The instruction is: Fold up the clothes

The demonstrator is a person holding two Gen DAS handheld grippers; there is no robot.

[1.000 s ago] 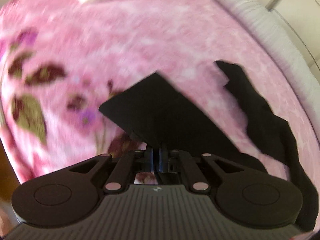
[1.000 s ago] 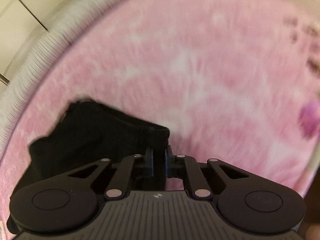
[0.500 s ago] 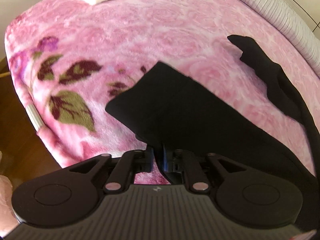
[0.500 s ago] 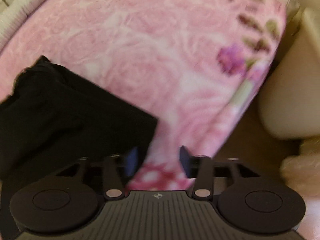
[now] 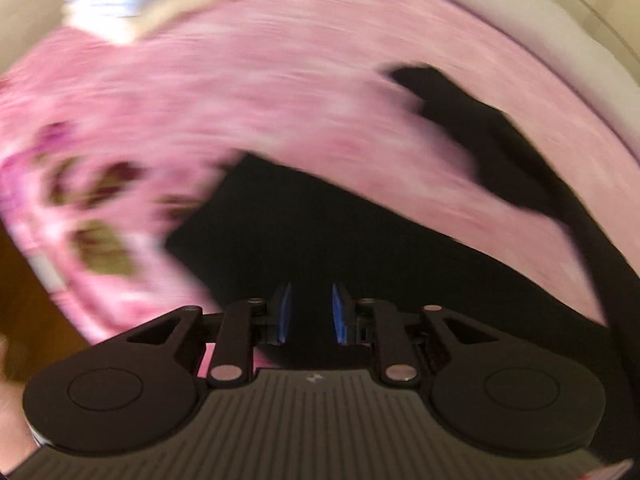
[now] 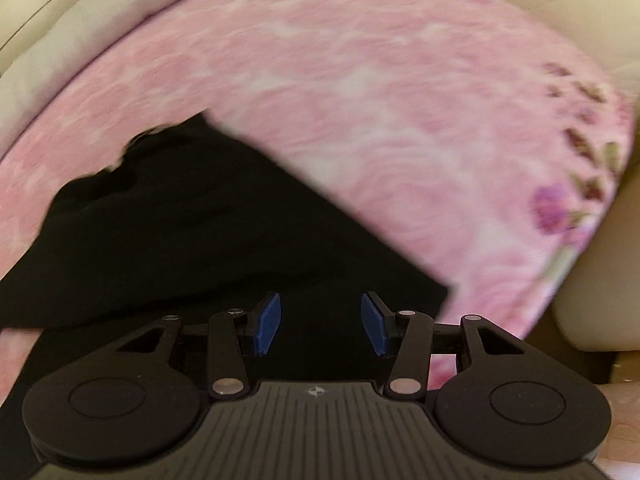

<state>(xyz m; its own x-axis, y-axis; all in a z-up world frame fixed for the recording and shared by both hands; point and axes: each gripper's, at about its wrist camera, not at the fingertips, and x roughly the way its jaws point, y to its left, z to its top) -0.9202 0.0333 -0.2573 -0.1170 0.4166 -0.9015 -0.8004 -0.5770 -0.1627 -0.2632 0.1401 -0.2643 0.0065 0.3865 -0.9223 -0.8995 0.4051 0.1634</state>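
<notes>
A black garment (image 5: pixel 320 240) lies spread flat on the pink flowered blanket (image 5: pixel 280 100), one narrow part trailing off to the upper right. My left gripper (image 5: pixel 312 312) hovers over its near edge. The blue pads stand a little apart and press on nothing. In the right wrist view the same black garment (image 6: pixel 200 240) fills the lower left, one corner ending just right of my right gripper (image 6: pixel 320 324). This gripper's pads stand wide apart above the cloth, with nothing gripped. Both views are blurred by motion.
A stack of folded clothes (image 5: pixel 160 12) sits at the blanket's far left end. A white padded edge (image 5: pixel 520 20) borders the bed's far side. The blanket (image 6: pixel 400 120) drops off at the right beside a cream-coloured object (image 6: pixel 592 300). Wooden floor (image 5: pixel 24 280) shows at left.
Both grippers were shut on the black garment's edge a second ago; the right one opened first, then the left. The garment now lies released, and both views have swung sideways.
</notes>
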